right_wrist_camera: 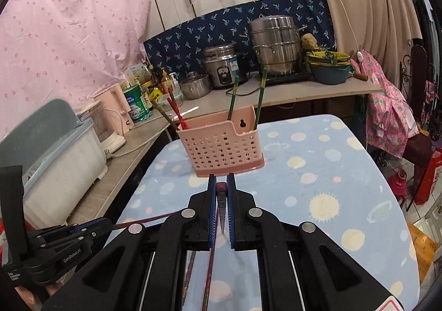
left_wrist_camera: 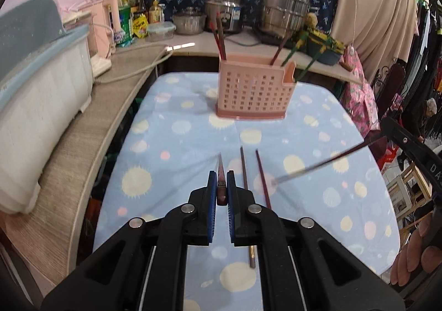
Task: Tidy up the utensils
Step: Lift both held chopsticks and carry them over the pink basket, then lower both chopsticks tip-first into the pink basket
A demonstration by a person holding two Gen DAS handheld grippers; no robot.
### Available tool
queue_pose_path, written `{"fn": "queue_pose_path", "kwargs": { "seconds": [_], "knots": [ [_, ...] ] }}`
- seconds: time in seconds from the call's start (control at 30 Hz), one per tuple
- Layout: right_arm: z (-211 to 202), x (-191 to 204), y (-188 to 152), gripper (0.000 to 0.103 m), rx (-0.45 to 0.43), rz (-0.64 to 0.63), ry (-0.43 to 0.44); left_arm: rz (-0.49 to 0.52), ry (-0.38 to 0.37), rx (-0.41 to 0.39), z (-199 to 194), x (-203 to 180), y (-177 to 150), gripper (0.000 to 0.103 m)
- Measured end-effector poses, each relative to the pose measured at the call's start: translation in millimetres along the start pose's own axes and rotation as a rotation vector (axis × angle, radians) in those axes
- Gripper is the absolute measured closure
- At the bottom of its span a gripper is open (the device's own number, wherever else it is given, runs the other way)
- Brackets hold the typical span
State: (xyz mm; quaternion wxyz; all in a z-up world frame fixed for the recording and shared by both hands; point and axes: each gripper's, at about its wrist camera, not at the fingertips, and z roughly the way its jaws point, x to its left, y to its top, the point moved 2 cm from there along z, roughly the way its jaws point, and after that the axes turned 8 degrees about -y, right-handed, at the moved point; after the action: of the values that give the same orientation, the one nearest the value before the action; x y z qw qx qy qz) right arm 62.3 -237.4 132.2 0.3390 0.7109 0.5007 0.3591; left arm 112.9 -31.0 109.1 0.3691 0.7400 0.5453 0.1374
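Left gripper (left_wrist_camera: 221, 186) and right gripper (right_wrist_camera: 221, 189) each clamp 1 chopstick (cloth bare around them).

I'm looking into a cramped home kitchen corner: a rice cooker (right_wrist_camera: 225, 69) and stacked steel steamer pot (right_wrist_camera: 276, 44) stand on the far worktop (right_wrist_camera: 317, 91), sauce bottles (right_wrist_camera: 165, 79) crowd the left, and cloth sheets (right_wrist_camera: 69, 34) cover the walls.

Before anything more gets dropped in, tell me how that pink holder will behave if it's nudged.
The pink holder looks like thin perforated plastic, so probably light and apt to slide on the cloth. Its tall chopsticks lean outward, so a high push might tip it.
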Motion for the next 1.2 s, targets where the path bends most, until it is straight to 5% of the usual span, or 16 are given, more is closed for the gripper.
{"fn": "queue_pose_path", "kwargs": {
  "seconds": [0.4,0.83,1.2],
  "knots": [
    [8.5,-5.1,58.4,0.096,-0.084,0.06,0.038,-0.013,-0.04,-0.149,-17.9,-8.3,96.6,0.096],
    [35.6,-0.5,176.6,0.096,-0.229,0.117,0.088,-0.031,-0.051,-0.355,-24.6,-18.4,227.7,0.096],
    [94.2,6.6,230.8,0.096,-0.261,0.126,0.069,-0.001,0.006,-0.412,19.4,-25.6,276.3,0.096]
  ]
}}
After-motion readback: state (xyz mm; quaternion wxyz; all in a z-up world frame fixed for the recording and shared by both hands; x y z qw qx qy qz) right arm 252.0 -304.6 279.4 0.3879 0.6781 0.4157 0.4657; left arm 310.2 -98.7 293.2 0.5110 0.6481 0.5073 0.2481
